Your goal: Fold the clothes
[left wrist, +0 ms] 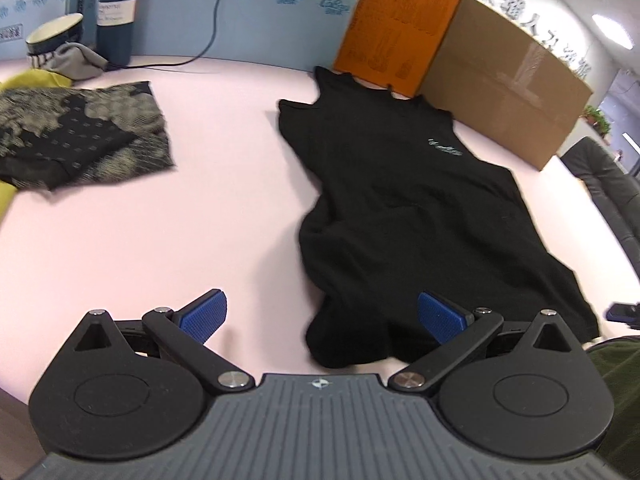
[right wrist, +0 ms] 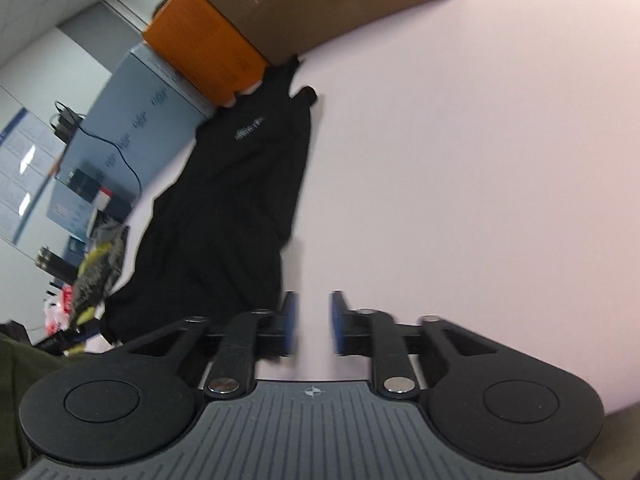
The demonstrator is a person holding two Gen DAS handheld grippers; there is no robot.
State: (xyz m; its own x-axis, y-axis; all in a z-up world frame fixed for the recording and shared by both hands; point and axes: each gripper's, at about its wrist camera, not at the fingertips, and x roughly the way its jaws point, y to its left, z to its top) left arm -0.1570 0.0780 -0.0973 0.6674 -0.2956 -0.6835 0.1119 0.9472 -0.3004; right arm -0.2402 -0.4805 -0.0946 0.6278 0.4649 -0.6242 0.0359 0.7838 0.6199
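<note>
A black garment (left wrist: 408,208) with a small pale logo lies stretched out on the pink table (left wrist: 160,240), its far end against the boxes. My left gripper (left wrist: 320,316) is wide open, empty, just above the garment's near bunched end. In the right wrist view the same garment (right wrist: 224,208) lies left of my right gripper (right wrist: 312,322). The right gripper's blue pads (right wrist: 338,320) stand a narrow gap apart with only table between them, beside the garment's near edge.
A folded black-and-cream patterned cloth (left wrist: 80,136) lies at the left. An orange box (left wrist: 396,28) and a brown cardboard box (left wrist: 508,84) stand at the back. A bowl (left wrist: 56,36), a dark cylinder (left wrist: 116,12) and a cable sit by the blue wall.
</note>
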